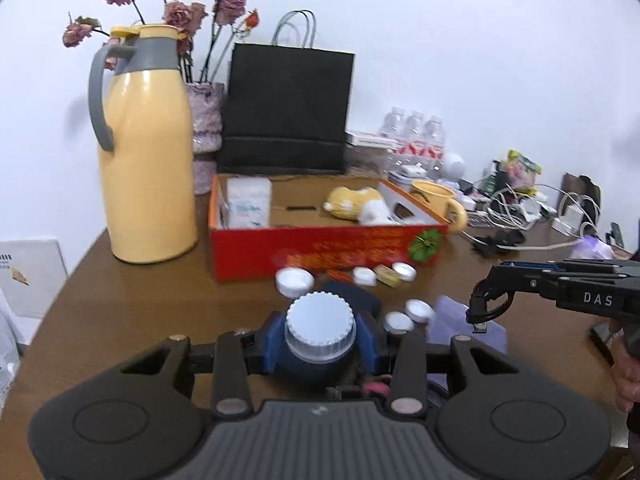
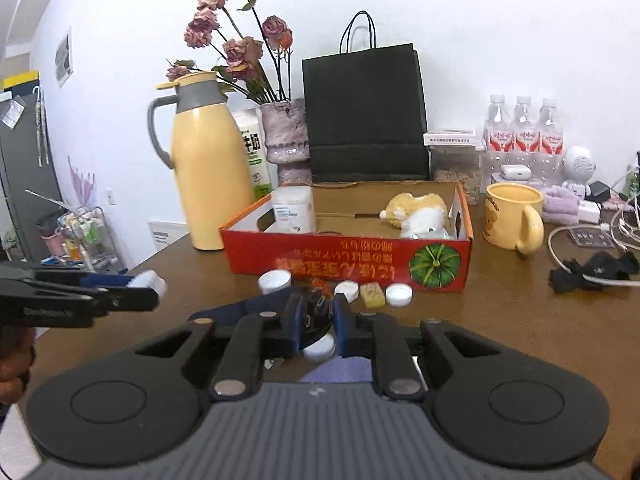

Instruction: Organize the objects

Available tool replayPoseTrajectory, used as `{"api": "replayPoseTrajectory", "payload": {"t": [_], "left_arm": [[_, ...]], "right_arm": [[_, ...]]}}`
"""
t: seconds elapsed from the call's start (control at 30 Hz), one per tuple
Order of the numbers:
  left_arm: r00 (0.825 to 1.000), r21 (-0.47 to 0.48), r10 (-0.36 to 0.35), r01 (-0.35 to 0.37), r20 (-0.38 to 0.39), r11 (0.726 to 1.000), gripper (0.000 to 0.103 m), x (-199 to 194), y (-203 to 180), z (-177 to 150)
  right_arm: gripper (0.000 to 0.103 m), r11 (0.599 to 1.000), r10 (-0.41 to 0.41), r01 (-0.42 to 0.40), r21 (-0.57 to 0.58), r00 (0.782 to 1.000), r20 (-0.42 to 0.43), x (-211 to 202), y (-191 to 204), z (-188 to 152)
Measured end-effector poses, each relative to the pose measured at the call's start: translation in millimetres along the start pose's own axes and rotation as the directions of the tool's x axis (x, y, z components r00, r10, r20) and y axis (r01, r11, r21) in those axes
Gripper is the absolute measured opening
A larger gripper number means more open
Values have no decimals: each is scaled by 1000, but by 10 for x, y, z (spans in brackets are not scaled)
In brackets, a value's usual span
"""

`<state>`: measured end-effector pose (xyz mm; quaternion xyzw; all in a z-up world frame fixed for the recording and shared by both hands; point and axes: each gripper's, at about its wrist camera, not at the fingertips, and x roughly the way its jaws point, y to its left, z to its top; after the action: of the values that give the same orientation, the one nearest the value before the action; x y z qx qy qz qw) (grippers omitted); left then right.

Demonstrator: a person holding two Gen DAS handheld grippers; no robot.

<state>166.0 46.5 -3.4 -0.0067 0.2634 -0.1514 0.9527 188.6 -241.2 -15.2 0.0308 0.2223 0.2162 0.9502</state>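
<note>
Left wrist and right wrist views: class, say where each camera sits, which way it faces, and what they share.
Left wrist: on the left gripper, facing forward over jaws shut on a white-capped bottle, toward the red box; the right gripper enters at right.
Right wrist: on the right gripper, facing the same red box over jaws shut on a small dark item; left gripper enters at left.
Shared: red box, yellow jug, table.

Printed "DAS" in pale letters on the right gripper [image 1: 486, 304], seen from the left wrist view. Printed "牛奶" in dark characters on the carton [image 2: 252, 148] just behind the flask [image 2: 208, 164]. Upside-down yellow lettering across the box [image 2: 348, 264] front, right of the flask, too blurred to read; likewise the red bottle [image 2: 524, 136] labels.
</note>
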Motion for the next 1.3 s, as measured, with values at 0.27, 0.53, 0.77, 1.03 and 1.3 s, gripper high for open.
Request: {"api": "replayPoseTrajectory", "payload": {"t": [0.27,0.53,0.77,1.03,1.3], "left_arm": [[999,87,-45,44,12,995,38,376,-50,510],[986,96,-93,107,-137,990,38,1865,-113,1366],[972,127,-134,160,-194,979,59,2545,-129,1223],[993,73,-83,88,-80,993,77,2110,29,1501],[1000,114,30,-31,8,993,88,993,-142,1080]], "right_arm": [[16,1000,-7,7,8,999,51,99,-123,286],[16,992,-63,59,111,998,27,1346,-596,1145],[56,965,-86,122,231,983,-159,2113,-1067,900],[77,961,-162,169,218,985,-53,1673,-1123,1187],[101,973,-173,179,149,984,-49,949,-601,902]]}}
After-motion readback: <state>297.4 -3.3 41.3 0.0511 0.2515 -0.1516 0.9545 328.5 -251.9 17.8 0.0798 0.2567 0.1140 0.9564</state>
